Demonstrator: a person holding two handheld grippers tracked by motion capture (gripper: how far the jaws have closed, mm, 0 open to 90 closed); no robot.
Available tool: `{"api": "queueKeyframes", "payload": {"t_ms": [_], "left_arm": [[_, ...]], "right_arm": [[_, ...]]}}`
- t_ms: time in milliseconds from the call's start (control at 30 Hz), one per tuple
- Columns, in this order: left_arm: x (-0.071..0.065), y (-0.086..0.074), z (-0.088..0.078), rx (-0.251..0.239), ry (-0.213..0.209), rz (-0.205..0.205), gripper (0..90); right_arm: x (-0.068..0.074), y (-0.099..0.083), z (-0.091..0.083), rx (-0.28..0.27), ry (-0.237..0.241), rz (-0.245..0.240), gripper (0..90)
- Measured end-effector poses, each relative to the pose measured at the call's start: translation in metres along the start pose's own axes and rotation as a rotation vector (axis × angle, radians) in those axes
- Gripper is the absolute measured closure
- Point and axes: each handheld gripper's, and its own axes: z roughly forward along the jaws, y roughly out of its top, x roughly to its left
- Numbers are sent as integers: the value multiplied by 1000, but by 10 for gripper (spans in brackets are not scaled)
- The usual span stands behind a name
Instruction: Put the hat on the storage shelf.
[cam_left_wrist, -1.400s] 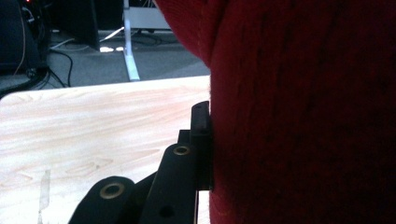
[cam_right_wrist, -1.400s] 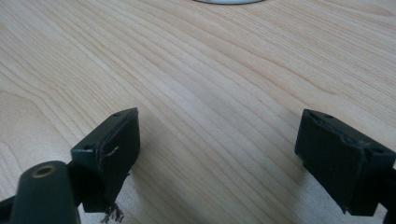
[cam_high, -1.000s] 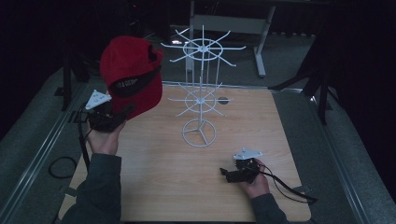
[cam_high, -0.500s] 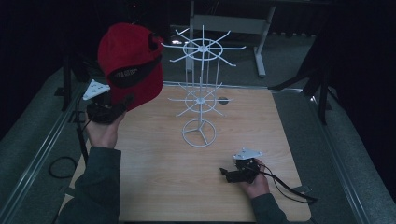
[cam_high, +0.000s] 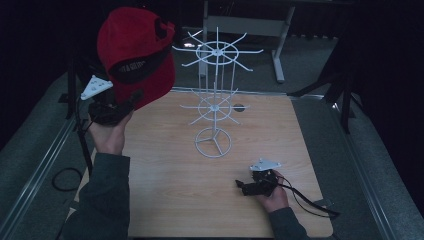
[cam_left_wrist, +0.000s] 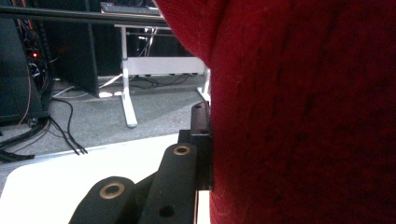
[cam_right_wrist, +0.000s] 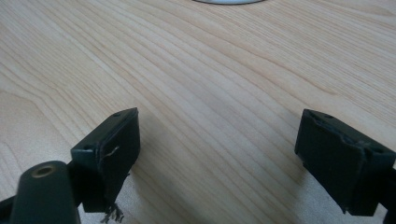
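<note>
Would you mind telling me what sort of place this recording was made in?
Probably a lab or workshop set up for recording, not a home. A light wooden table stands on grey carpet in a dark room, loose cables run across the floor, and a white-legged workbench stands behind.

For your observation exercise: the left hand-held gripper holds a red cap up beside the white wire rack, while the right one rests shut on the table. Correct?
Not quite: the right hand-held gripper is open, jaws wide apart over the wooden table in the right gripper view. The left hand-held gripper does hold the red cap beside the white wire rack.
</note>
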Motion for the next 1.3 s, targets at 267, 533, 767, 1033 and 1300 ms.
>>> {"api": "queueKeyframes", "payload": {"t_ms": [267, 533, 767, 1033, 1300], "left_arm": [[-4, 1, 1, -5, -9, 9, 836], [-7, 2, -3, -18, -22, 18, 835], [-11, 1, -4, -23, -23, 32, 835], [-12, -4, -2, -14, -3, 51, 834], [-11, -9, 0, -7, -9, 46, 834]], "right_arm": [[0, 0, 0, 0, 0, -1, 138], [0, 0, 0, 1, 1, 0, 138], [0, 0, 0, 1, 1, 0, 138], [0, 0, 0, 1, 1, 0, 138], [0, 0, 0, 0, 1, -1, 138]]}}
